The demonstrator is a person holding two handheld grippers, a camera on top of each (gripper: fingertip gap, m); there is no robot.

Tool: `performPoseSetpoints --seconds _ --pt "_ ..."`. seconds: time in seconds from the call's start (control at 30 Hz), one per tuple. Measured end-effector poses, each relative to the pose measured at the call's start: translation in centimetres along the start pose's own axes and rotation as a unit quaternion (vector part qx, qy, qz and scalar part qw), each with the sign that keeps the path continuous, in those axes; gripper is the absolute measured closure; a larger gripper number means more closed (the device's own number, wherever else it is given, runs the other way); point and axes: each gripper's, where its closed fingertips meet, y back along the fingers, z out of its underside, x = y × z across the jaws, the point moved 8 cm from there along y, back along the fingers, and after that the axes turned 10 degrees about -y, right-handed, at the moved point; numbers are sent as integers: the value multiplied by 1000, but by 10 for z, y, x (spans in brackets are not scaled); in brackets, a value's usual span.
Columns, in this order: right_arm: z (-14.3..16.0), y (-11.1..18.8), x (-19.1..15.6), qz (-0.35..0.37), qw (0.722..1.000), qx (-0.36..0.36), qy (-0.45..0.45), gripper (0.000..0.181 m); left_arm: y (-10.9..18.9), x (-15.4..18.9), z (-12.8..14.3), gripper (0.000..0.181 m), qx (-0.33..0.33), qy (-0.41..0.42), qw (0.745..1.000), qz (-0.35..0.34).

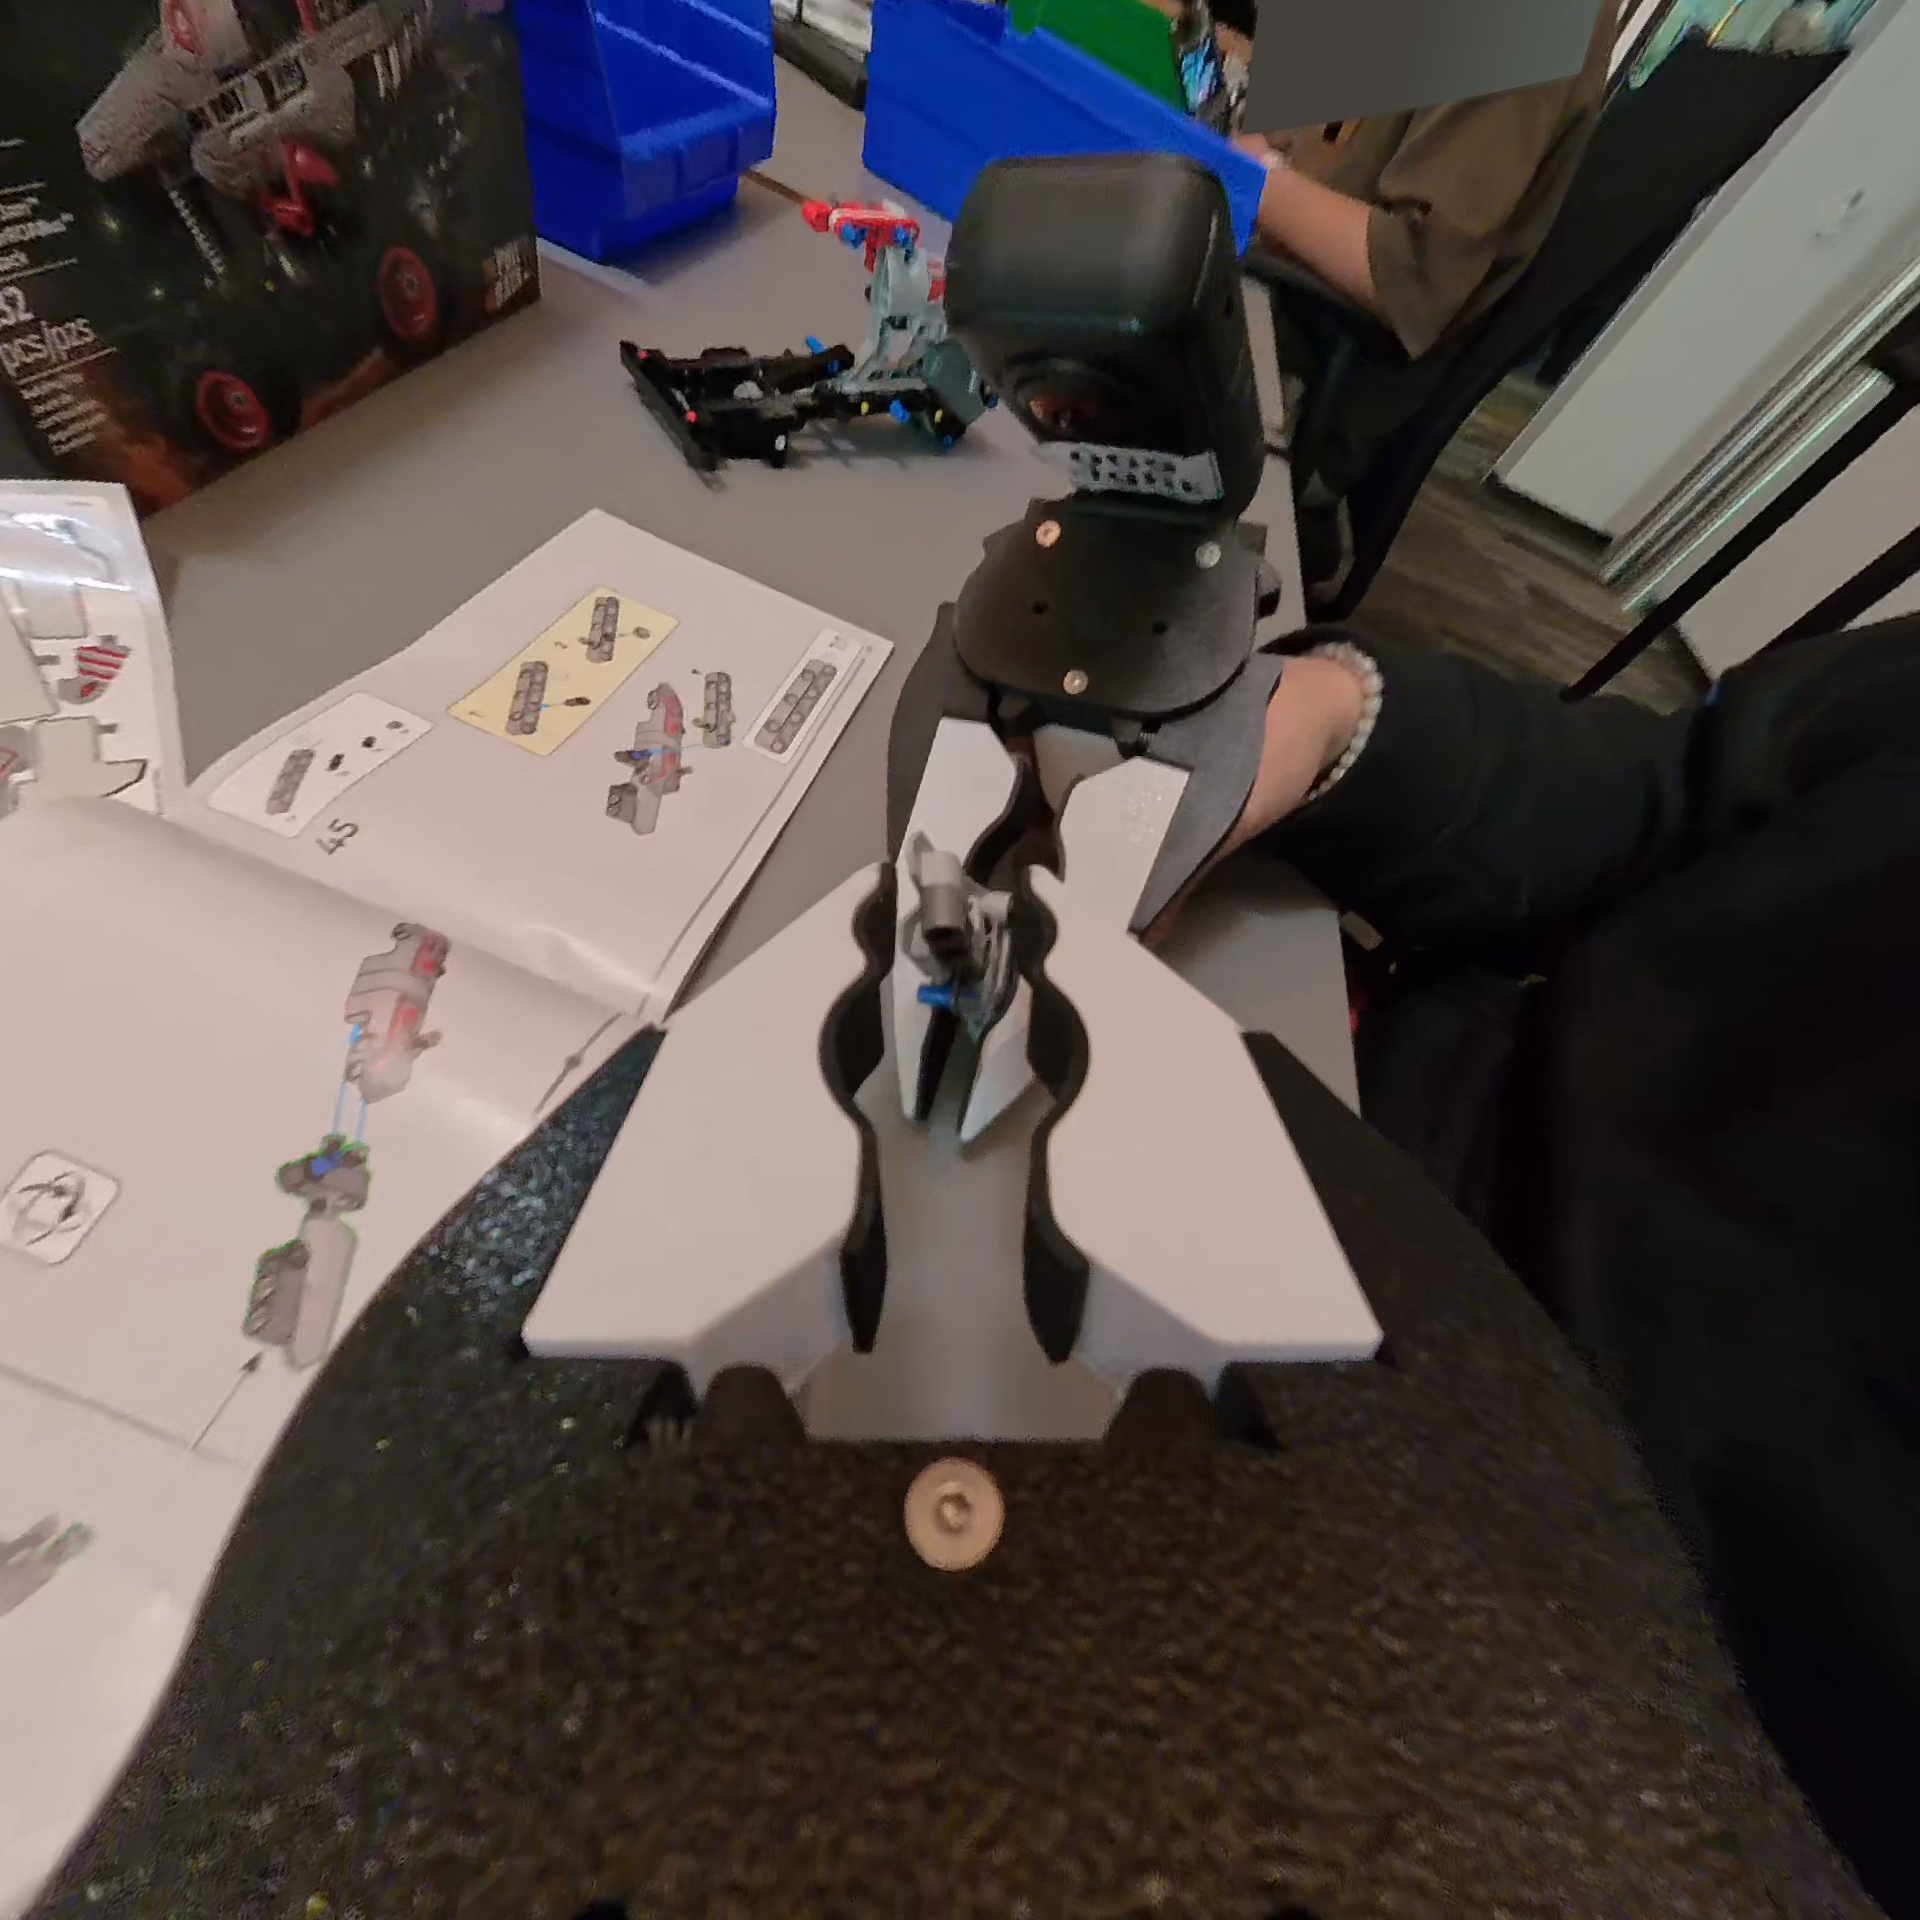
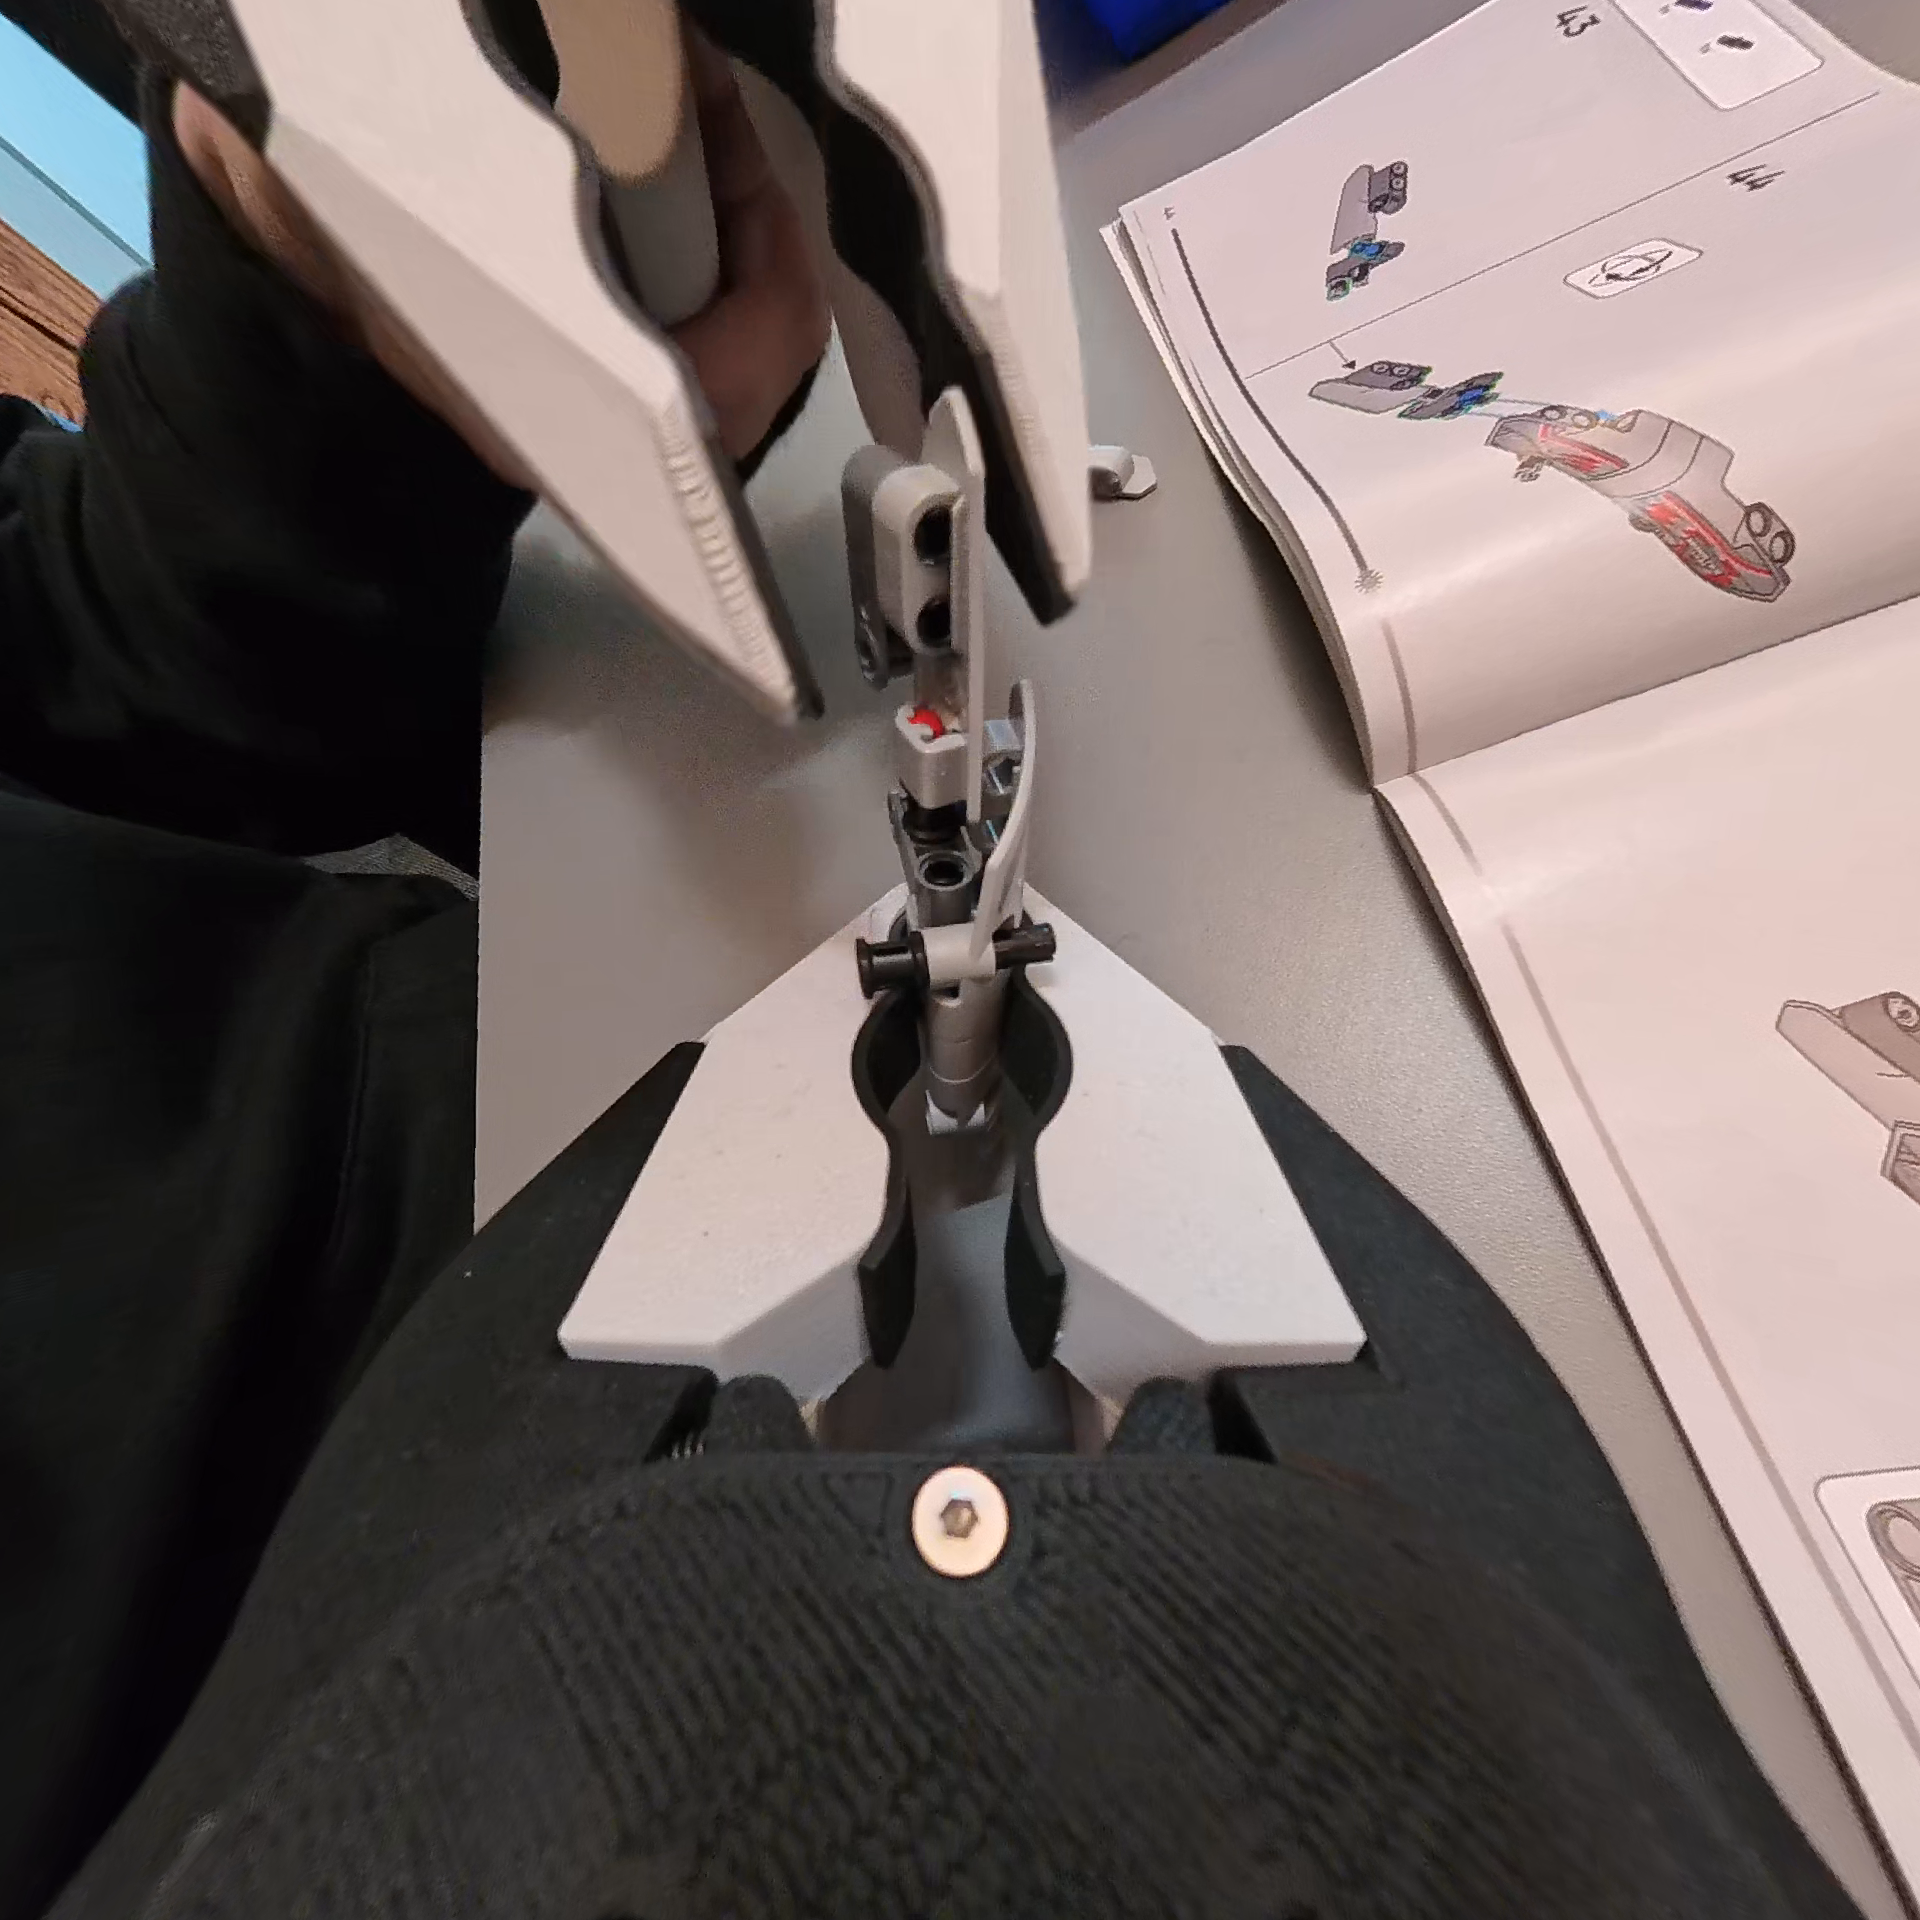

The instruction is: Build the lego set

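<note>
A small grey lego sub-assembly [image 2: 930,764] with a white curved panel, a red dot and black pins stands between my two grippers. My right gripper [image 2: 961,925] is shut on its lower grey shaft. My left gripper [image 2: 930,660] reaches in from above. Its white fingers [image 2: 582,416] flank the two-hole grey beam at the top, with a gap showing on one side. In the left wrist view the sub-assembly [image 1: 951,925] sits between the tips of my left gripper [image 1: 956,883]. The right gripper's black body and camera [image 1: 1101,291] rise behind it.
An open instruction booklet [image 1: 520,748] lies left on the grey table [image 1: 468,499] and also shows in the right wrist view [image 2: 1558,468]. A black chassis build [image 1: 800,390], the set's box [image 1: 260,239] and blue bins [image 1: 644,125] stand behind. A seated person's arm [image 1: 1455,229] is beyond. My right fingertips sit around 7 centimeters from my left ones. The black chassis build [image 1: 800,390] is about 35 centimeters from both grippers' fingertips.
</note>
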Motion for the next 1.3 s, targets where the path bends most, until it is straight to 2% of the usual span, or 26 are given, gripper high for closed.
performPoseSetpoints --seconds 0.03,0.1,0.3,0.43,0.5,0.73,0.97,1.2,1.3 --pt "0 0 0 0 1000 0 1 172 3 0 1 163 -10 -8 1000 -4" --pt "0 0 -1 -1 1000 -2 5 172 7 1 0 171 -18 -20 1000 -3" --pt "2 -3 -6 -8 999 -14 28 172 5 8 -3 165 -26 -32 999 7" --pt "3 -3 -7 -12 999 -17 32 172 4 9 -1 173 -37 -46 998 8" --pt "3 -3 -7 -15 999 -19 31 172 5 7 1 174 -40 -24 999 12" --pt "0 2 -4 -43 999 2 3 172 9 -4 5 175 3 54 998 32" --pt "-4 13 3 -68 996 46 -35 159 6 -14 9 176 61 128 989 43" --pt "-6 21 5 -92 991 80 -53 159 6 -16 8 176 90 151 983 51" --pt "-7 25 4 -110 989 91 -51 145 6 -15 6 176 85 127 987 40"
